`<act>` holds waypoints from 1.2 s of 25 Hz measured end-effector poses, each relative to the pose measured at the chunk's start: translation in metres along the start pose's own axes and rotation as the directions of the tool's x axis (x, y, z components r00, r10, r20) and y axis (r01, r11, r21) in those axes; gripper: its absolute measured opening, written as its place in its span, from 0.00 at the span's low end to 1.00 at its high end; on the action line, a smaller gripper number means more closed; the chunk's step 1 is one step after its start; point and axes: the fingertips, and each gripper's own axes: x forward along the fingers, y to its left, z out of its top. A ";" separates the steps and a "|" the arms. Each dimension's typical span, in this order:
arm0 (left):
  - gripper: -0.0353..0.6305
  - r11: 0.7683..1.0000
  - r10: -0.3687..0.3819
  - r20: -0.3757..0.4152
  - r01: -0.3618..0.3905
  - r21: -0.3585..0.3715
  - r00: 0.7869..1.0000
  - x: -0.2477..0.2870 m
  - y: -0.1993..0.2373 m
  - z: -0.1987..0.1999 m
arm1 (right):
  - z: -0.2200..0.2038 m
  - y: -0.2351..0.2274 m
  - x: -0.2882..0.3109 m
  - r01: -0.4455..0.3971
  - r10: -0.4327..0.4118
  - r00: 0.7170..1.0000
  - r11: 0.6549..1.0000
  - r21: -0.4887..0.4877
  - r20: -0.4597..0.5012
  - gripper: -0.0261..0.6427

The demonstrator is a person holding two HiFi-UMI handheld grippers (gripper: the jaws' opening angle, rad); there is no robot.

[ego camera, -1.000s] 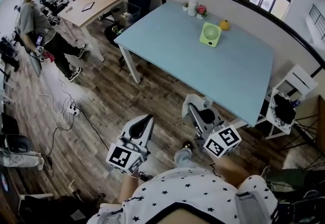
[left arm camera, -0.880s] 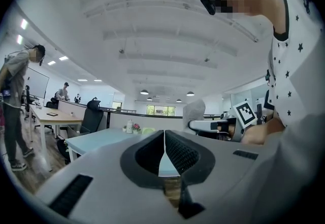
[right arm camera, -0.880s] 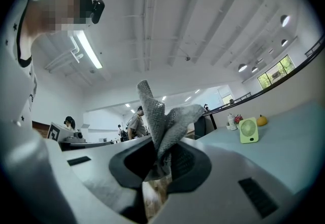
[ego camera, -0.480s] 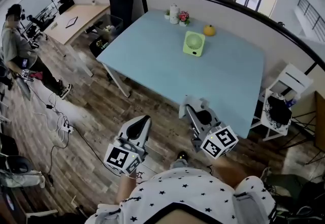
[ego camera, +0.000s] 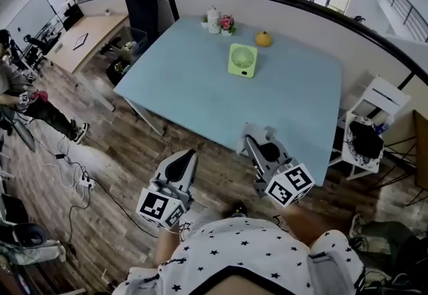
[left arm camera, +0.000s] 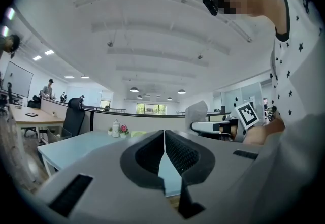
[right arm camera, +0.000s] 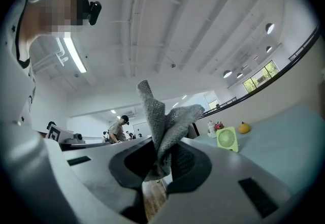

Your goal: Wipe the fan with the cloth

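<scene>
The right gripper (ego camera: 259, 143) has its fingers (right arm camera: 187, 161) closed on the grey cloth (right arm camera: 163, 126), pinched low so that a crumpled tuft stands free above them, presumably to leave a loose wiping face; the left gripper (ego camera: 185, 165) is empty, its fingers (left arm camera: 180, 153) pressed together with nothing between them, probably kept spare for steadying; both are held low by the person's body, off the near edge of the pale blue counter (ego camera: 194, 89); the green fan (ego camera: 242, 60) stands upright toward the counter's far side, well apart from both grippers, with an orange fruit (ego camera: 263, 38) and a small flower pot (ego camera: 227, 23) near it; wiping has not begun, and I judge the cloth must first be carried across to the fan.
</scene>
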 end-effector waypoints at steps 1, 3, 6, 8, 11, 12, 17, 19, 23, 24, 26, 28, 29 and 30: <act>0.10 1.000 -0.006 -0.003 0.006 -0.002 1.000 0.004 0.001 -0.002 | -0.001 -0.002 0.001 0.004 -0.004 1.000 1.000 0.000 0.001 0.10; 0.10 1.000 -0.022 -0.007 0.022 -0.011 1.000 0.014 0.004 -0.005 | -0.002 -0.008 0.003 0.016 -0.016 1.000 1.000 0.002 -0.001 0.10; 0.10 0.998 -0.053 -0.008 0.053 -0.043 0.999 0.034 0.012 -0.006 | -0.003 -0.017 0.010 0.035 -0.035 0.999 0.999 -0.002 -0.004 0.10; 0.10 0.996 -0.088 -0.007 0.088 -0.033 0.996 0.053 0.019 -0.006 | -0.002 -0.028 0.016 0.060 -0.060 0.998 0.998 -0.005 -0.002 0.10; 0.10 0.988 -0.152 0.001 0.152 -0.026 0.988 0.087 0.034 -0.002 | 0.003 -0.047 0.029 0.106 -0.106 0.994 0.994 -0.016 0.012 0.10; 0.10 0.984 -0.176 0.003 0.176 -0.027 0.984 0.098 0.038 0.000 | 0.005 -0.053 0.033 0.126 -0.125 0.992 0.992 -0.020 0.017 0.10; 0.10 0.957 -0.290 0.012 0.290 0.003 0.957 0.146 0.061 0.009 | 0.019 -0.079 0.057 0.221 -0.219 0.975 0.975 -0.040 0.050 0.10; 0.10 0.947 -0.322 0.016 0.322 -0.007 0.947 0.162 0.071 0.013 | 0.023 -0.089 0.068 0.254 -0.251 0.966 0.966 -0.044 0.060 0.10; 0.10 0.930 -0.367 0.015 0.367 -0.006 0.930 0.190 0.096 0.016 | 0.027 -0.102 0.093 0.298 -0.294 0.954 0.953 -0.052 0.063 0.10; 0.10 0.925 -0.380 0.015 0.380 -0.005 0.925 0.197 0.102 0.016 | 0.028 -0.105 0.098 0.310 -0.307 0.950 0.949 -0.054 0.061 0.10; 0.10 0.916 -0.401 0.021 0.401 -0.006 0.916 0.208 0.113 0.019 | 0.029 -0.110 0.110 0.331 -0.328 0.943 0.942 -0.056 0.058 0.10; 0.10 0.911 -0.411 0.023 0.412 -0.012 0.911 0.217 0.127 0.021 | 0.030 -0.113 0.124 0.345 -0.342 0.938 0.937 -0.057 0.056 0.10; 0.10 0.909 -0.416 0.021 0.416 -0.015 0.909 0.220 0.133 0.021 | 0.030 -0.115 0.130 0.353 -0.350 0.935 0.934 -0.056 0.056 0.10; 0.10 0.906 -0.422 0.020 0.422 -0.018 0.906 0.224 0.139 0.022 | 0.030 -0.117 0.135 0.362 -0.359 0.932 0.931 -0.055 0.055 0.10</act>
